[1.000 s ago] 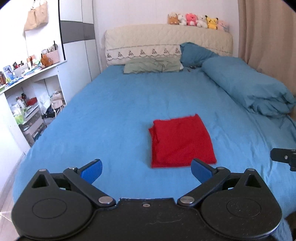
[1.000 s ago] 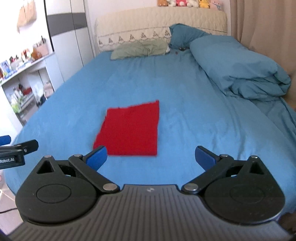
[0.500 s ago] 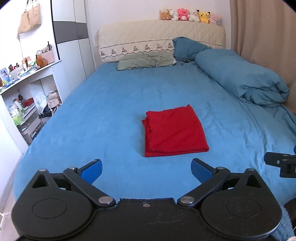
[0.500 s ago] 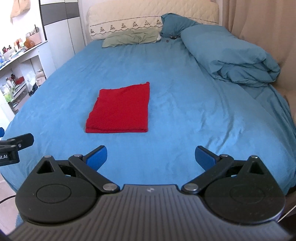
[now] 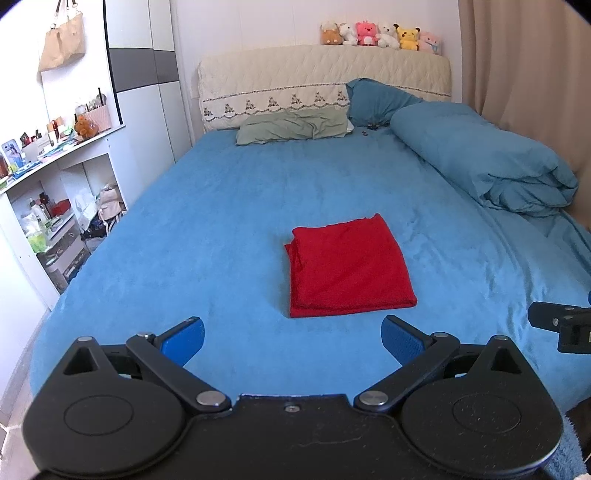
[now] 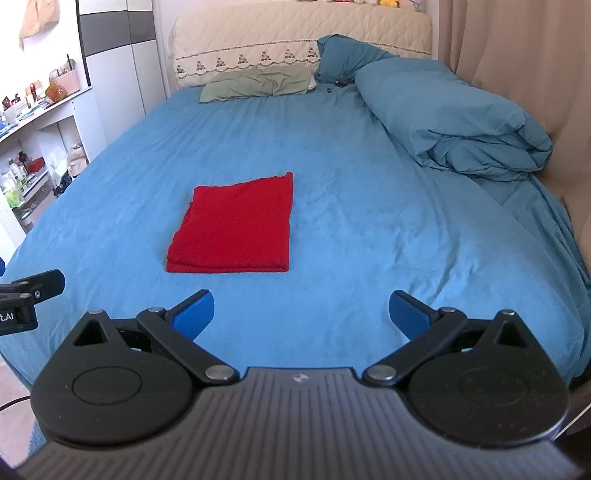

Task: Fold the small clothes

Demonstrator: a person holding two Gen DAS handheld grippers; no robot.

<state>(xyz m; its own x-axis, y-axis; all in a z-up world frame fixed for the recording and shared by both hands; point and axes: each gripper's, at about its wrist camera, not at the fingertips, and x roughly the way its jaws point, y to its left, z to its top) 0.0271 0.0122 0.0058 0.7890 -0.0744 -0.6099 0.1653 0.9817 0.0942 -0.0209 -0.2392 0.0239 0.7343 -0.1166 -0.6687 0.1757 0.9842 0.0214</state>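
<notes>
A red garment (image 5: 349,266) lies folded into a neat rectangle, flat on the blue bed sheet (image 5: 221,229); it also shows in the right wrist view (image 6: 236,229). My left gripper (image 5: 291,339) is open and empty, held back above the bed's near edge, short of the garment. My right gripper (image 6: 301,314) is open and empty, also pulled back near the foot of the bed, with the garment ahead and to its left. Each gripper shows at the edge of the other's view.
A rolled blue duvet (image 5: 480,162) lies along the bed's right side. A green pillow (image 5: 291,127) and a blue pillow (image 5: 373,99) lie by the headboard, plush toys (image 5: 380,35) on top. White shelves (image 5: 55,192) with clutter stand left, a curtain (image 6: 517,74) right.
Both grippers have pulled back and risen away from the folded red garment, which now sits farther off in both views. The garment has not moved.
</notes>
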